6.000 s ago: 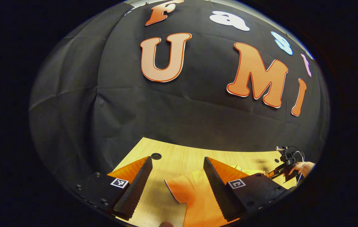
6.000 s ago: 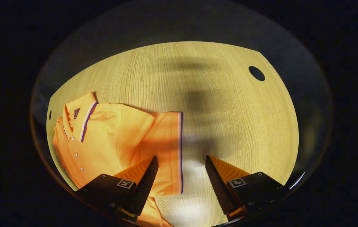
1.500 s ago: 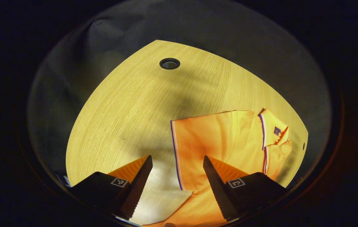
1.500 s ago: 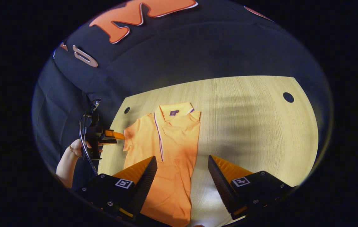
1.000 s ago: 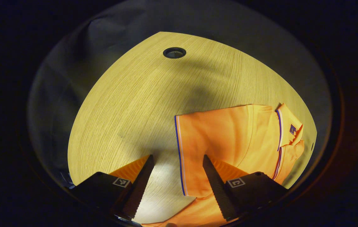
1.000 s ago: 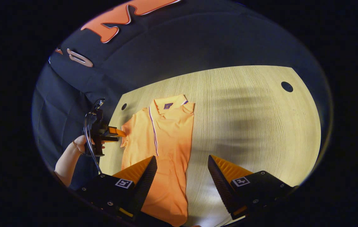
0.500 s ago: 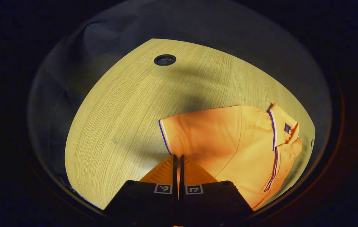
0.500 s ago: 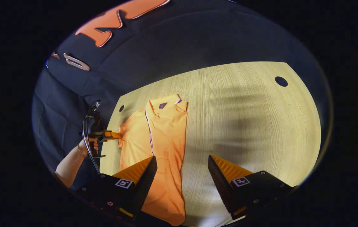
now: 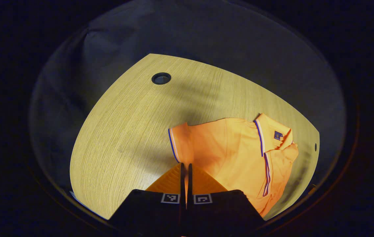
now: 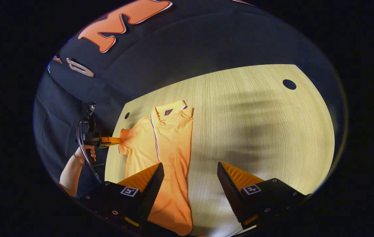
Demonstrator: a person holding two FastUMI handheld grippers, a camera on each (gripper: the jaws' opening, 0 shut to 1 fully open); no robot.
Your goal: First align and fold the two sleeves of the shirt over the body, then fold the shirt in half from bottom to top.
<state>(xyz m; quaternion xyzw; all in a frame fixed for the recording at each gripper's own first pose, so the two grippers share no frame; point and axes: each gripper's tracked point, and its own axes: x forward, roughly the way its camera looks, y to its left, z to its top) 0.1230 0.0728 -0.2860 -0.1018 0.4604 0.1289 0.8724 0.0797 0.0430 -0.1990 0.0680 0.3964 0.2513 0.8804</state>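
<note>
An orange polo shirt (image 9: 236,154) with a striped collar lies on the wooden table (image 9: 124,125). My left gripper (image 9: 185,164) is shut on the striped hem of its sleeve (image 9: 177,141), which is raised and creased off the table. In the right gripper view the shirt (image 10: 170,144) lies lengthwise, collar far, its right edge straight. There the left gripper (image 10: 116,141), held by a hand (image 10: 84,152), pinches the sleeve (image 10: 125,136) at the shirt's left side. My right gripper (image 10: 190,169) hangs open above the shirt's lower half and the bare table beside it.
A round cable hole (image 9: 161,78) lies far left in the left gripper view; another hole (image 10: 289,84) shows far right in the right gripper view. A small hole (image 10: 127,115) sits near the collar. The black cloth wall (image 10: 173,49) backs the table. Bare wood stretches right of the shirt.
The left gripper came down open over the sleeve hem, shut on it, and has now lifted it so the sleeve bunches. The right gripper stays open and has hardly moved.
</note>
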